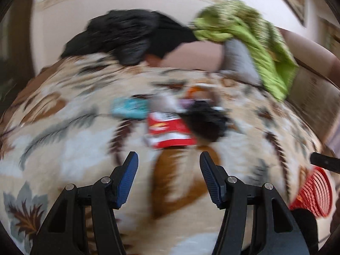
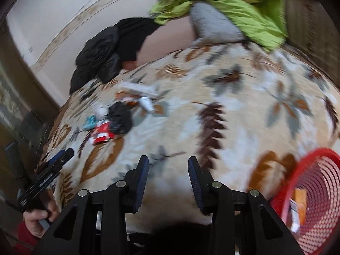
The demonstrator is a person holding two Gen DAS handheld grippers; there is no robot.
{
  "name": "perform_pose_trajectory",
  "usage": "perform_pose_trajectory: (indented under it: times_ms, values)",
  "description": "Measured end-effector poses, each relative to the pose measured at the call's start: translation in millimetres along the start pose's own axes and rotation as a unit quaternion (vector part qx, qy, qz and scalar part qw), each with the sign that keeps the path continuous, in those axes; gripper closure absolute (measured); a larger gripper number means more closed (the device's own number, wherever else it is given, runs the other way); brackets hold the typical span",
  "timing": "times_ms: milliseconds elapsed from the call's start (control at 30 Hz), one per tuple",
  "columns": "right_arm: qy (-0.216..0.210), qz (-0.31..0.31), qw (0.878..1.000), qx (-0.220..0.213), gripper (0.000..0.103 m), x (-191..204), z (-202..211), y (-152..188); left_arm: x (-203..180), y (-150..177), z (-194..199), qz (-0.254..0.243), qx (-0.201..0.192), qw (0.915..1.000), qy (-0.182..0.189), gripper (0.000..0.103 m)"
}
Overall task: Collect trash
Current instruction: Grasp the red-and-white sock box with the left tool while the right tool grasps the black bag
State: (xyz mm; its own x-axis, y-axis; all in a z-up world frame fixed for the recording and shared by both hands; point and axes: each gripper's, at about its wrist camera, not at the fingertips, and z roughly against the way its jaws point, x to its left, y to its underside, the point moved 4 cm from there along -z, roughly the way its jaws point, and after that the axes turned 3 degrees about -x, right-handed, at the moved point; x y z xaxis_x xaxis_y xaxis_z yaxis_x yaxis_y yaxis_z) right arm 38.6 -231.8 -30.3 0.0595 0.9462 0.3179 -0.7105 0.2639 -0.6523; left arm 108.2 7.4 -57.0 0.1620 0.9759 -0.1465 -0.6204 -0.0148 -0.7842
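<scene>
A heap of trash lies on a leaf-patterned blanket (image 1: 63,140): a red and white wrapper (image 1: 167,131), a teal wrapper (image 1: 129,106) and a crumpled black bag (image 1: 204,121). My left gripper (image 1: 169,161) is open and empty, just short of the red wrapper. In the right wrist view the heap shows far left, with the red wrapper (image 2: 102,135), black bag (image 2: 120,116) and a white tube (image 2: 146,103). My right gripper (image 2: 167,165) is open and empty over bare blanket. The left gripper (image 2: 55,163) shows at the left edge. A red mesh basket (image 2: 314,201) at lower right holds an orange packet (image 2: 300,204).
A black garment (image 1: 131,34), a green cloth (image 1: 255,34) and a grey pillow (image 1: 238,57) lie at the blanket's far side, against a white wall. The red basket's rim (image 1: 316,191) shows at the right edge of the left wrist view. Both views are blurred.
</scene>
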Motion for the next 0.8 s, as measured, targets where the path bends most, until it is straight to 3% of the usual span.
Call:
perform_pose_trajectory:
  times_ms: [100,233,533,567,600,633,800]
  values:
    - [-0.017,0.025,1.0,0.01,0.045,32,-27,-11,22,4,-8,0.037,0.011,0.9993,-0.002,0.044]
    - [-0.037,0.04,0.998,0.017,0.033,65,-67,-31,26,7,-12,0.047,0.018,0.9987,0.006,0.044]
    - [-0.007,0.064,0.997,0.045,0.032,92,-170,-57,30,8,-22,0.071,0.033,0.9968,0.016,0.04]
    - [-0.006,0.064,0.997,0.051,0.035,90,-179,-56,32,7,-23,0.075,0.033,0.9965,0.015,0.04]
    - [-0.011,0.063,0.996,0.056,0.059,88,-183,-54,33,6,-25,0.079,0.034,0.9962,0.015,0.04]
    - [-0.012,0.064,0.996,0.058,0.072,87,-184,-52,34,5,-27,0.084,0.037,0.9956,0.019,0.04]
    - [-0.03,0.058,0.998,0.025,0.074,73,-144,-40,24,-7,-44,0.078,0.05,0.9952,0.029,0.036]
